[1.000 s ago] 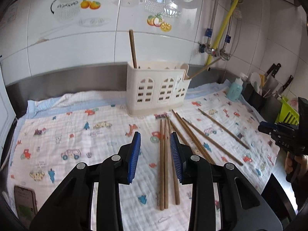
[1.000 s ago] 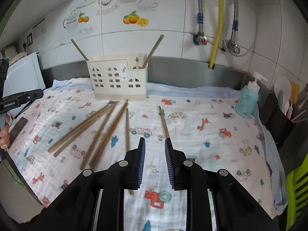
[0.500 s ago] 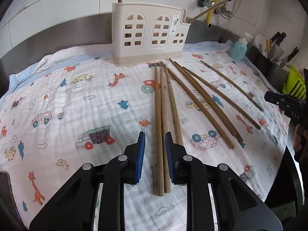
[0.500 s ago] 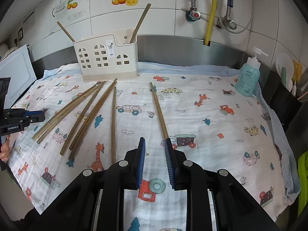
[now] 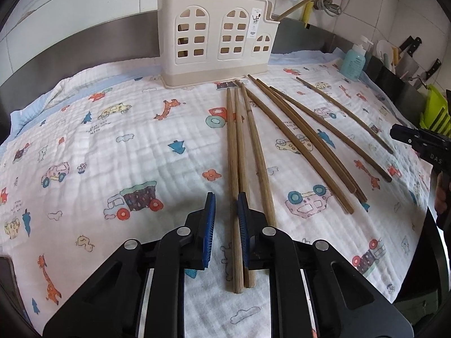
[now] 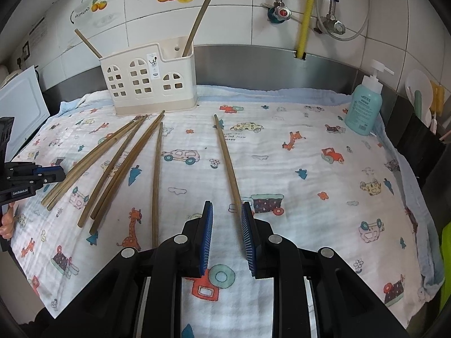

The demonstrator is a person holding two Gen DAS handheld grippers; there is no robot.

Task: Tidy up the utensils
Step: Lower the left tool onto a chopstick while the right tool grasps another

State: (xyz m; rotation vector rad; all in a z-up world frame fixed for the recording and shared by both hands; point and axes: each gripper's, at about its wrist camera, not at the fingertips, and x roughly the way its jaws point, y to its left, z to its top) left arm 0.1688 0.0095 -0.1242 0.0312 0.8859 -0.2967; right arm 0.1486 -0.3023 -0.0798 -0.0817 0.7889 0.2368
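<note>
Several wooden chopsticks (image 5: 293, 138) lie fanned on a cartoon-print cloth (image 5: 112, 146) in front of a cream utensil holder (image 5: 214, 39) that holds two sticks. My left gripper (image 5: 226, 219) is open and low over the near ends of the leftmost chopstick pair (image 5: 235, 169); one stick runs between its blue pads. My right gripper (image 6: 226, 225) is open above the cloth (image 6: 310, 169), its right pad over the near end of a single chopstick (image 6: 227, 157). The holder (image 6: 149, 81) stands at the back left in the right wrist view.
A teal soap bottle (image 6: 365, 104) stands at the back right. Black racks with knives and utensils (image 5: 400, 59) and a green rack (image 5: 434, 109) line the right side. Water valves and a yellow hose (image 6: 305, 11) hang on the tiled wall.
Both grippers have come down and forward toward the cloth. The left one narrowed from wide open and now straddles the leftmost chopsticks. The right one now reaches the single chopstick's near end.
</note>
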